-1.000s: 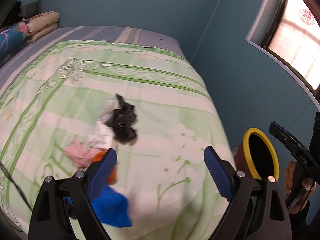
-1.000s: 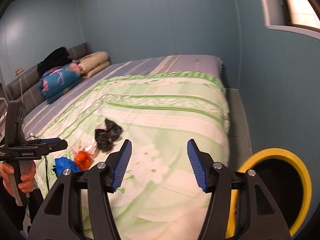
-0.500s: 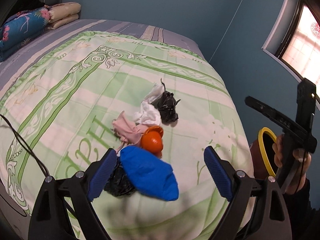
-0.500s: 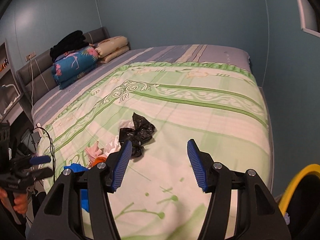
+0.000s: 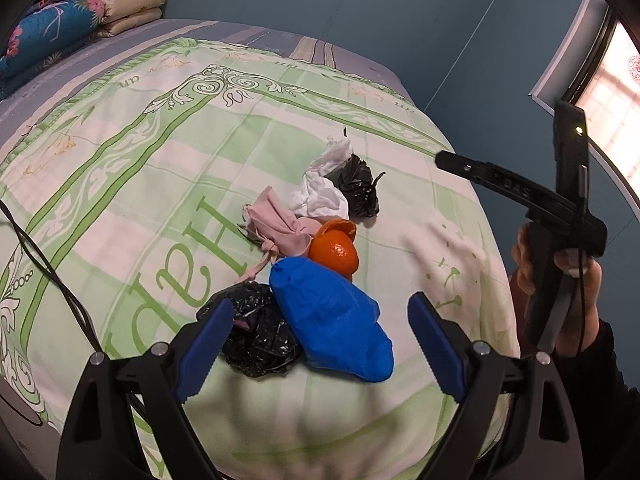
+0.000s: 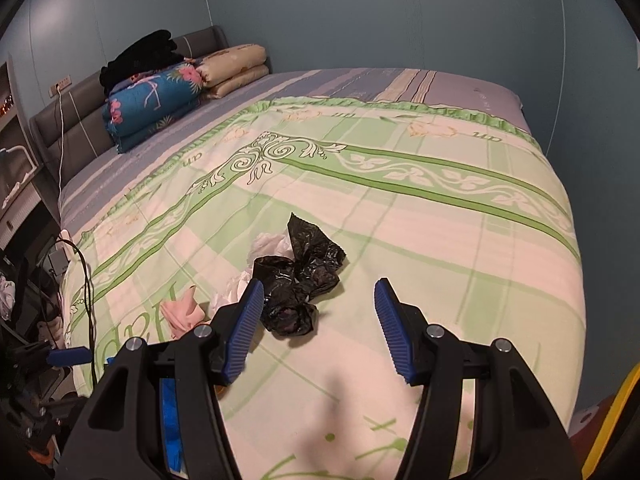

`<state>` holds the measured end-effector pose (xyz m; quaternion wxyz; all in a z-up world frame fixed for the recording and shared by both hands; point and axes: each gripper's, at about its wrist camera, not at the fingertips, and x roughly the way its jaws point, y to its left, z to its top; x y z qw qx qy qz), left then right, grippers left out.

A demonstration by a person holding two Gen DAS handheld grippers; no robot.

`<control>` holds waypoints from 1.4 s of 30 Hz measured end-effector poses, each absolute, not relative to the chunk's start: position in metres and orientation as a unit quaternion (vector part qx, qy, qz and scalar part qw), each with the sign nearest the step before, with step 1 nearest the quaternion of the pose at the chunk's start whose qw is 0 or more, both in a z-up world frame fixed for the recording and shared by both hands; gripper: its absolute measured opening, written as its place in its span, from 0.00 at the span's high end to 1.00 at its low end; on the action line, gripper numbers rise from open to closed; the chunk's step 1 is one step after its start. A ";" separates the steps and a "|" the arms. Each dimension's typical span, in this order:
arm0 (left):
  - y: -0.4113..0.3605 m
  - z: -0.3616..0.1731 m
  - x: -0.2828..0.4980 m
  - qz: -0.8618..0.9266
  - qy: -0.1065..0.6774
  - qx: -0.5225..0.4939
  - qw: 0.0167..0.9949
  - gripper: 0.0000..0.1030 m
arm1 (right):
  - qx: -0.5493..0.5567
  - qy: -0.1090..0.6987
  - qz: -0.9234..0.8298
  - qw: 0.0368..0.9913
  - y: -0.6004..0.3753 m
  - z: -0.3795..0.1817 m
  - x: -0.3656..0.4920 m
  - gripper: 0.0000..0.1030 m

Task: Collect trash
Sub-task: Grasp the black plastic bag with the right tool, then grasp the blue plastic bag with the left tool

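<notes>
left wrist view: left gripper (image 5: 320, 328) sits at the bottom centre of the frame, jaws wide w/ nothing held. it looks down on the trash heap mid-frame on the green bedspread (image 5: 132, 184): blue wad (image 5: 332, 320) nearest, just above the gap btwn the pads, crumpled black bag (image 5: 256, 332) touching its left side, orange peel (image 5: 335, 246) behind it, pink cloth scrap (image 5: 280, 228) and white tissue (image 5: 320, 192) further up, and a second black bag (image 5: 358, 192) at the top of the heap. prob lined up this way so the blue wad is the first grab. at the right edge a hand (image 5: 568, 280) grips the other tool's handle.

right wrist view: right gripper (image 6: 318, 328) at bottom centre, jaws about half open and empty. the second black bag (image 6: 300, 276) lies just above the left pad, apart from it, so that's likely its target. white tissue (image 6: 272, 246) peeks out behind the bag, pink scrap (image 6: 184, 312) at lower left. yellow bin rim (image 6: 616, 412) shows at lower right edge, close by for the drop-off. folded quilts (image 6: 156, 96) sit upper left, not trash.
</notes>
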<state>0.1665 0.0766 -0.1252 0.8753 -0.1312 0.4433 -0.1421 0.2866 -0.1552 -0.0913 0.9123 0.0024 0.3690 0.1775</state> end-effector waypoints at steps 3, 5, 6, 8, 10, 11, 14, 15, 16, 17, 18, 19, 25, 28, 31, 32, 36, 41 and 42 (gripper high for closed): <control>0.074 -0.127 0.169 -0.151 0.445 -0.131 0.873 0.17 | 0.001 0.376 0.180 0.909 -0.148 -0.098 0.294 0.47; 0.072 -0.128 0.170 -0.159 0.445 -0.131 0.871 0.17 | 0.000 0.383 0.183 0.905 -0.142 -0.104 0.300 0.47; 0.070 -0.129 0.171 -0.164 0.446 -0.132 0.870 0.17 | -0.001 0.385 0.184 0.904 -0.140 -0.106 0.302 0.47; 0.068 -0.130 0.174 -0.167 0.449 -0.131 0.868 0.17 | -0.003 0.392 0.185 0.901 -0.134 -0.112 0.309 0.47; 0.065 -0.131 0.178 -0.169 0.451 -0.133 0.866 0.17 | -0.004 0.401 0.187 0.897 -0.128 -0.120 0.316 0.47; 0.064 -0.132 0.180 -0.173 0.451 -0.136 0.865 0.17 | -0.006 0.405 0.187 0.895 -0.125 -0.122 0.319 0.47; 0.058 -0.133 0.184 -0.181 0.452 -0.130 0.864 0.18 | -0.010 0.414 0.187 0.891 -0.117 -0.130 0.328 0.47; 0.056 -0.133 0.185 -0.183 0.452 -0.127 0.863 0.18 | -0.012 0.418 0.187 0.889 -0.115 -0.133 0.332 0.47; 0.054 -0.134 0.186 -0.185 0.453 -0.126 0.863 0.18 | -0.013 0.421 0.186 0.888 -0.113 -0.135 0.335 0.47; 0.053 -0.135 0.188 -0.189 0.455 -0.125 0.861 0.19 | -0.012 0.425 0.184 0.886 -0.112 -0.138 0.338 0.47; 0.052 -0.135 0.188 -0.190 0.456 -0.125 0.860 0.19 | -0.010 0.430 0.186 0.884 -0.110 -0.141 0.341 0.47; 0.051 -0.136 0.189 -0.192 0.457 -0.124 0.860 0.20 | -0.010 0.433 0.186 0.882 -0.109 -0.143 0.344 0.47; 0.051 -0.140 0.191 -0.200 0.462 -0.126 0.855 0.28 | -0.010 0.448 0.182 0.875 -0.104 -0.157 0.355 0.47; 0.048 -0.141 0.192 -0.201 0.465 -0.123 0.853 0.35 | -0.001 0.456 0.183 0.871 -0.104 -0.161 0.359 0.50; 0.045 -0.143 0.195 -0.205 0.471 -0.121 0.850 0.44 | 0.006 0.460 0.185 0.868 -0.104 -0.165 0.361 0.57; 0.044 -0.143 0.195 -0.205 0.471 -0.120 0.850 0.47 | 0.008 0.461 0.185 0.868 -0.104 -0.165 0.362 0.59; 0.036 -0.141 0.192 -0.211 0.469 -0.108 0.851 0.60 | 0.017 0.465 0.187 0.865 -0.105 -0.168 0.363 0.73; 0.029 -0.147 0.191 -0.216 0.476 -0.099 0.847 0.81 | 0.012 0.460 0.187 0.868 -0.106 -0.166 0.361 0.82; 0.028 -0.148 0.192 -0.214 0.478 -0.099 0.846 0.86 | 0.012 0.458 0.186 0.870 -0.106 -0.165 0.360 0.83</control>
